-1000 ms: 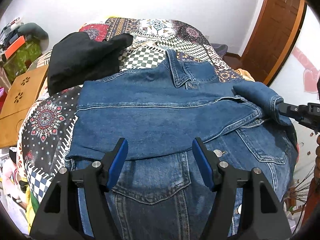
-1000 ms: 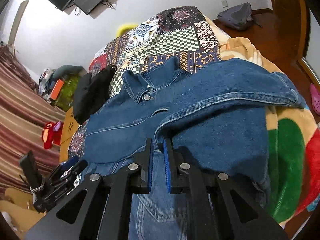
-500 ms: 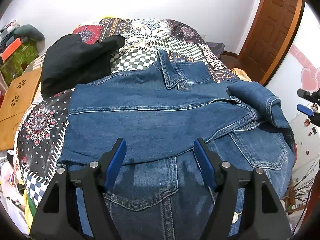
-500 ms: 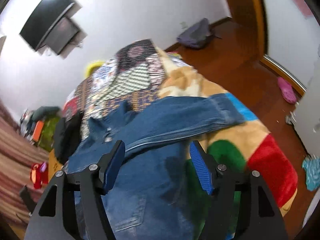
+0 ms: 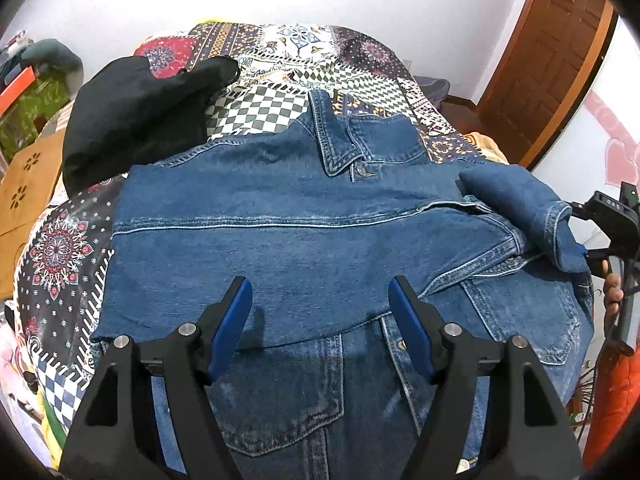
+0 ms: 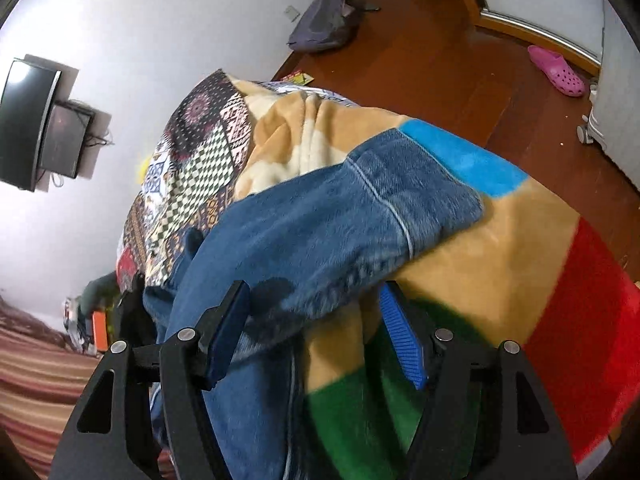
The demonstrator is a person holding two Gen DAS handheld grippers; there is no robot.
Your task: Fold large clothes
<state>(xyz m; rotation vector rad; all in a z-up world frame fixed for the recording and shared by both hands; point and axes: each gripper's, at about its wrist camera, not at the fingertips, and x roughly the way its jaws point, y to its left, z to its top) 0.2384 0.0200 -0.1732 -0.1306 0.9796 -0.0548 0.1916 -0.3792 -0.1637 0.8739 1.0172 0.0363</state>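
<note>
A blue denim jacket (image 5: 304, 240) lies front-up on the patterned bed, with one sleeve folded across its chest. My left gripper (image 5: 320, 320) is open and empty, hovering over the jacket's middle. The other sleeve's cuff (image 5: 548, 220) hangs at the bed's right edge. In the right wrist view that sleeve (image 6: 340, 232) lies over the colourful blanket, and my right gripper (image 6: 316, 332) is open with the cuff's edge between its spread fingers. The right gripper also shows in the left wrist view (image 5: 600, 240) beside the cuff.
A black garment (image 5: 140, 108) lies on the bed's far left. The patchwork bedspread (image 5: 280, 52) covers the bed. A wooden door (image 5: 560, 40) is at the right. A grey bag (image 6: 324, 20) and a pink shoe (image 6: 556, 68) lie on the wooden floor.
My right gripper let go of the sleeve, opened, pulled away to the right, then came back close to the cuff. My left gripper stayed open over the jacket.
</note>
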